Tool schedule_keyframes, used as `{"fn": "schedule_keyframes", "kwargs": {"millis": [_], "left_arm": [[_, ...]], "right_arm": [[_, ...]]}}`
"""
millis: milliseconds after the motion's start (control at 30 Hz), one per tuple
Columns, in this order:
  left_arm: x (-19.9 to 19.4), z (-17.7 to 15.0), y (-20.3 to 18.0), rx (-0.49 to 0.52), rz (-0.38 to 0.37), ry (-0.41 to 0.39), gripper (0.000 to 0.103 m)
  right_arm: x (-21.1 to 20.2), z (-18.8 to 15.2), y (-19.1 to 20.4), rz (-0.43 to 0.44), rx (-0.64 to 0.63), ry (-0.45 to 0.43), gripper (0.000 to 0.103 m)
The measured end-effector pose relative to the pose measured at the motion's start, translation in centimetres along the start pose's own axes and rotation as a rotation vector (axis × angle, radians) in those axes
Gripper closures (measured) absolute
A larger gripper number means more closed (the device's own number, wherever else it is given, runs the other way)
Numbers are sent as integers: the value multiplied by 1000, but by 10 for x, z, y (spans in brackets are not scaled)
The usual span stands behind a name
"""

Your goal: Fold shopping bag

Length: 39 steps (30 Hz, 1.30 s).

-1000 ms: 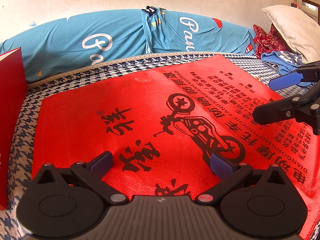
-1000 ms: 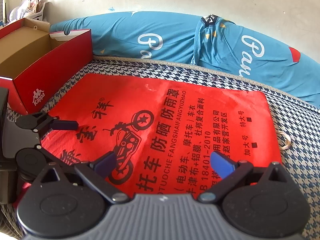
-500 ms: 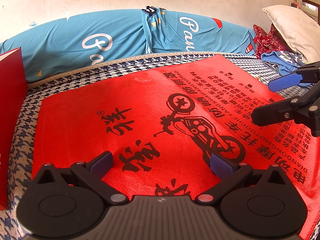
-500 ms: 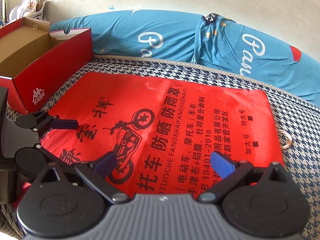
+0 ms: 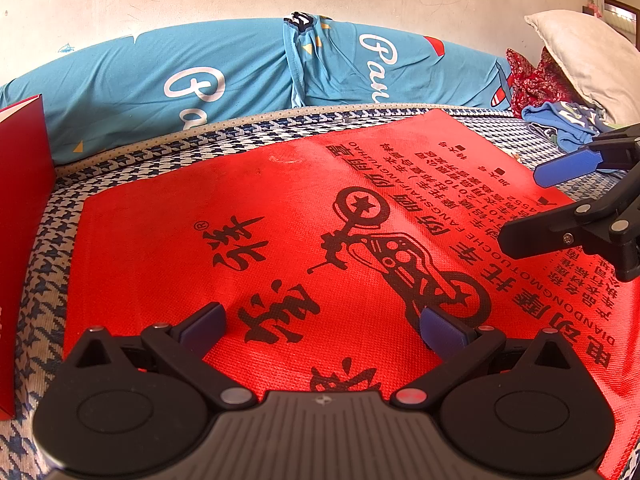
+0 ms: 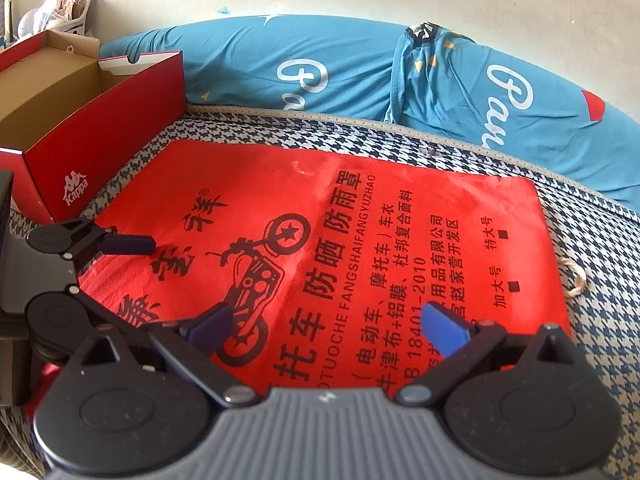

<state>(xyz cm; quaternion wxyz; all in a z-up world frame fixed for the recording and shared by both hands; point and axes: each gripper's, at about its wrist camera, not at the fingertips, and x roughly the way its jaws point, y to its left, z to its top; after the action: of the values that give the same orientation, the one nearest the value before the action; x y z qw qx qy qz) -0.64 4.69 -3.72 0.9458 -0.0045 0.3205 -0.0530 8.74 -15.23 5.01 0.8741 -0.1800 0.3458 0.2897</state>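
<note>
Left wrist view showed red shopping bag (image 5: 280,248) flat on the bed (image 5: 48,264), right of the shoebox (image 6: 96,128), both grippers' fingers apart above it: left gripper (image 5: 320,326), right gripper (image 6: 328,326).

Home bedroom indicated: houndstooth-covered mattress (image 6: 600,320), blue bedding roll (image 5: 200,80), pillow (image 5: 580,60), crumpled clothes (image 5: 560,124), open Kappa shoebox (image 6: 100,120) seen.

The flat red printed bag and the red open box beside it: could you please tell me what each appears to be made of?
The flat red printed bag looks like non-woven synthetic fabric, matte: a fine embossed grid texture shows across its surface. The red open box appears to be cardboard, with a plain brown interior, stiff straight walls and a smooth red outer coating.
</note>
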Motion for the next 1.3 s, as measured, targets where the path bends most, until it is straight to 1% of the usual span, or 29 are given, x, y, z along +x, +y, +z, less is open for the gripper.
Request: {"fn": "schedule_keyframes", "kwargs": {"millis": [300,533,667,1300], "left_arm": [[0,0,0,0,0,0,0],[0,0,0,0,0,0,0],[0,0,0,0,0,0,0],[0,0,0,0,0,0,0]], "right_arm": [[-1,0,1,5,0,-7,2],[-11,7,4,102,29,-82,2],[-7,9,12,85,-7,-66,2],[-1,10,17,80,-1,-54,2]]}}
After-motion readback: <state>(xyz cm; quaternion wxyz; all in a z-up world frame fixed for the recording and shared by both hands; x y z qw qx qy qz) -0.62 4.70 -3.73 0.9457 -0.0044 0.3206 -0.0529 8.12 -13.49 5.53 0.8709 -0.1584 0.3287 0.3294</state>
